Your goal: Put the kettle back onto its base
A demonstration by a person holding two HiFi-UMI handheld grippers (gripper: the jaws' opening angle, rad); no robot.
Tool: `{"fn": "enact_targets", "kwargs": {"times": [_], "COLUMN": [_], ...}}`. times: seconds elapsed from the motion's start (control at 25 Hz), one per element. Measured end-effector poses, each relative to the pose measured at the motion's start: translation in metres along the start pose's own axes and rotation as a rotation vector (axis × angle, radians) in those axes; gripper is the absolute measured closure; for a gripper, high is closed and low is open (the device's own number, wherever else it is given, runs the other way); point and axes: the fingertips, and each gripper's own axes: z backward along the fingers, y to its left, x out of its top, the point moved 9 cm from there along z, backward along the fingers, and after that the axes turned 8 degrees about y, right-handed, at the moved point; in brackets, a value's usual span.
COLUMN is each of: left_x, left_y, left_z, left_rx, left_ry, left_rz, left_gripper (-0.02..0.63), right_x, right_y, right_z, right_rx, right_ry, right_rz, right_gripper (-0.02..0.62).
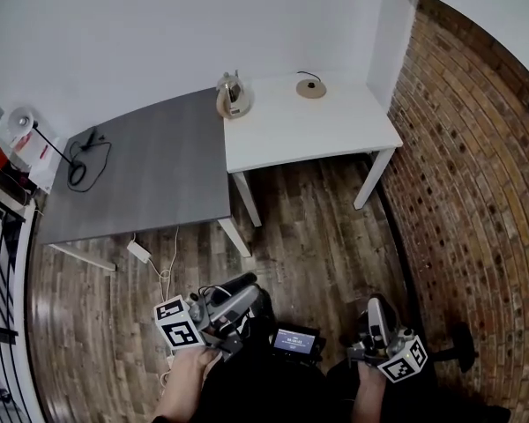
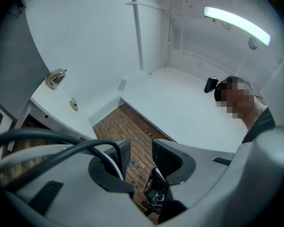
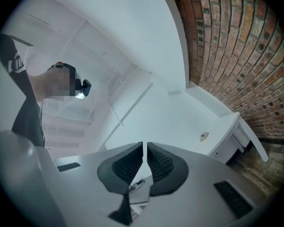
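White table (image 1: 317, 129): kettle (image 1: 233, 96) at left edge, base (image 1: 311, 88) well apart.

A white table (image 1: 335, 126) stands touching a grey table (image 1: 159, 183), on which a black cable (image 1: 86, 161) lies looped near the left edge. A brick wall (image 1: 476, 174) runs along the right, and a white power adapter (image 1: 139, 251) lies on the wooden floor (image 1: 317, 245) beside the grey table's front edge.

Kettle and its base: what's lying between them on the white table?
Nothing; the head view shows bare white table between kettle and base.
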Motion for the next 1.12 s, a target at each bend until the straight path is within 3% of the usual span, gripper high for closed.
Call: {"fn": "enact_targets", "kwargs": {"times": [0.32, 0.6, 0.8, 1.0, 1.12], "left_x": [0.033, 0.087, 0.122, 0.142, 0.151], "left_y": [0.063, 0.124, 0.156, 0.193, 0.205], "left_z": [-0.026, -0.028, -0.017, -0.008, -0.015], "left_rx": [-0.055, -0.056, -0.030, -0.004, -0.008], "left_ry": [-0.050, -0.148, -0.190, -0.198, -0.180], "left_rz": [0.048, 0.055, 0.057, 0.080, 0.088], "left_gripper": [0.459, 0.459, 0.459, 0.457, 0.446], "right_x": [0.004, 0.018, 0.014, 0.003, 0.001], "right_y": [-0.024, -0.045, -0.055, -0.066, -0.076], "right_z": [-0.046, -0.149, -0.213, -0.251, -0.260], "right_rx": [-0.055, 0.025, 0.037, -0.030, -0.076], "right_ry": [0.055, 0.154, 0.224, 0.262, 0.276], "right_rz": [0.020, 0.064, 0.081, 0.092, 0.078], "right_gripper": [0.577, 0.577, 0.577, 0.568, 0.500]}}
